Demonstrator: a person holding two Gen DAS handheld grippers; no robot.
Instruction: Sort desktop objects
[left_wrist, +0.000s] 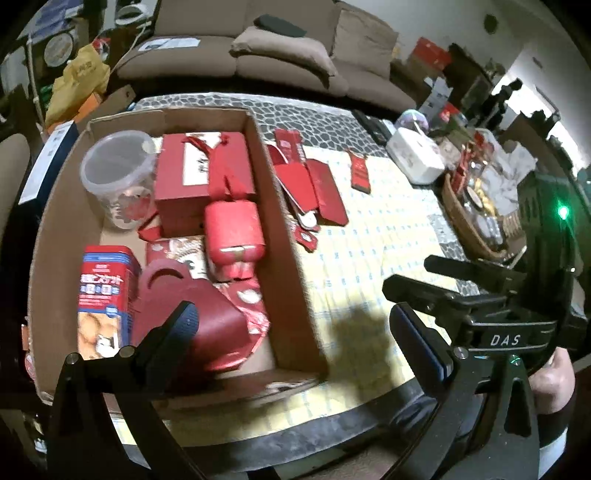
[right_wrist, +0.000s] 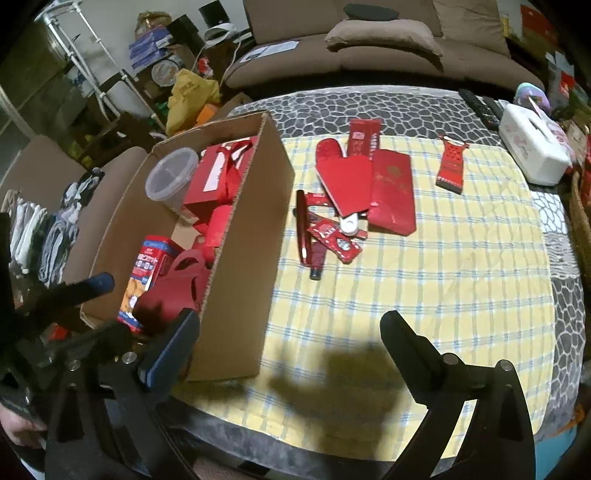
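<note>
Both jaws stand wide apart and empty: left gripper (left_wrist: 299, 328) above the cardboard box's (left_wrist: 284, 229) near end, right gripper (right_wrist: 291, 332) over the checked cloth (right_wrist: 461, 277). Beyond, red envelopes (right_wrist: 373, 192) lie piled on the cloth beside the box.

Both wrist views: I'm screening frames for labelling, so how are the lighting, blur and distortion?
Left wrist view: strong fisheye bending, dark corners, a gripper shadow on the checked cloth, the red bag in the cardboard box smeared by blur. Right wrist view: same curvature, a shadow on the cloth near the bottom edge, the red packets fairly sharp.
</note>
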